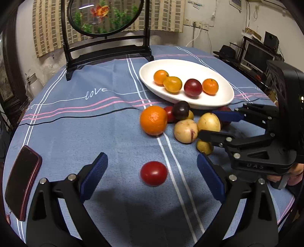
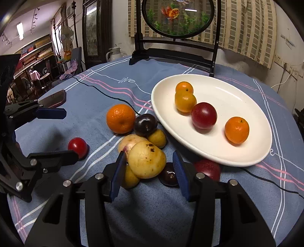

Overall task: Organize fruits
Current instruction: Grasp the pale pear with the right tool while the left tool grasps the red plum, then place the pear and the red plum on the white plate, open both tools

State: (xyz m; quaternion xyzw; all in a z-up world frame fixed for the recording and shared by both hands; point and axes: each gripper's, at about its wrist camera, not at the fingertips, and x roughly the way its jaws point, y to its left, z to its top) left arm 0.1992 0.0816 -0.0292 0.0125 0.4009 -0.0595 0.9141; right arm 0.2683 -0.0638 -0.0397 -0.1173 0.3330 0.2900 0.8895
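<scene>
Fruit fills part of the white oval plate (image 2: pixel 247 152) on the blue checked tablecloth (image 1: pixel 95 133): two small oranges, one at the far end (image 2: pixel 184 87) and one at the near end (image 2: pixel 236 129), an orange-yellow fruit (image 2: pixel 185 101) touching the far orange, and a red plum (image 2: pixel 203 115) between that and the near orange. The rest of the plate is bare.

Off the plate, just beside its near rim, lies a loose heap: a big orange (image 2: pixel 120 118), a dark plum (image 2: pixel 146 124) against it, a small yellow fruit (image 2: pixel 157 138), two pale yellow fruits with brown marks (image 2: pixel 147 159), another dark plum (image 2: pixel 169 175) and a red fruit (image 2: pixel 208 169) partly under the plate's edge. One red plum (image 1: pixel 153 172) sits alone, apart from the heap.

The left gripper (image 1: pixel 152 171) tilts down at the cloth with its blue pads spread wide, the lone red plum lying between them and touching neither. The right gripper (image 2: pixel 150 171) also points downward, jaws partly apart around the nearest pale yellow fruit; the left pad looks to be at its skin, the right pad stands clear of it, so it is not clamped.

A phone in a red case (image 1: pixel 22 182) lies near the table's edge, and a round goldfish screen on a black stand (image 1: pixel 106 17) stands at the far side
</scene>
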